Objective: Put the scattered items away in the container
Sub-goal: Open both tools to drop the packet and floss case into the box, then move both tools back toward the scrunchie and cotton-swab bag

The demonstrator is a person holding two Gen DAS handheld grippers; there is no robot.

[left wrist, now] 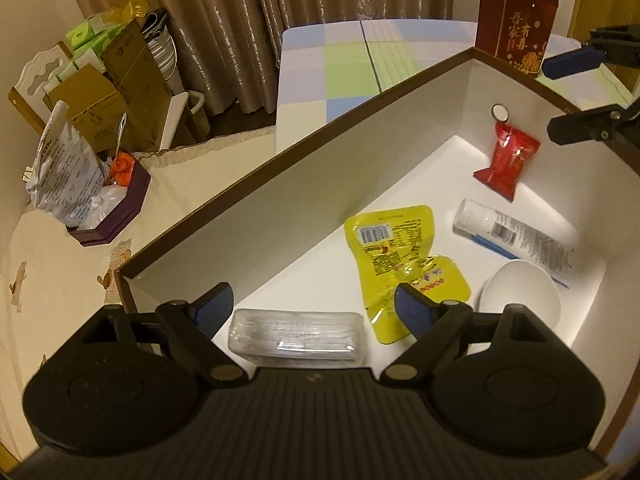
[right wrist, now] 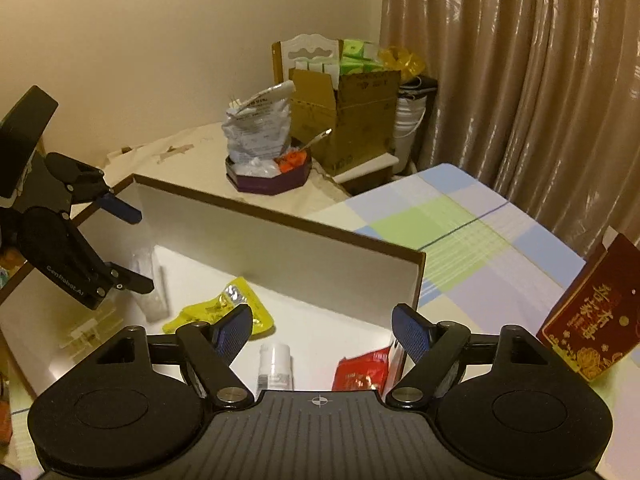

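White box (left wrist: 360, 128) holding yellow pouches (left wrist: 394, 256), tube (left wrist: 516, 236), red packet (left wrist: 506, 162), clear case (left wrist: 296, 336), white dish (left wrist: 520, 294) at 4 o'clock, left gripper (left wrist: 314, 306) fingers wide apart over it, right gripper (right wrist: 322, 326) fingers apart, both empty

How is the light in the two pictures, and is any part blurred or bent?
Left wrist view: dim warm light, a bright patch on the box floor, box rim bowed by fisheye. Right wrist view: glossy glare on the curtain, the red packet soft.
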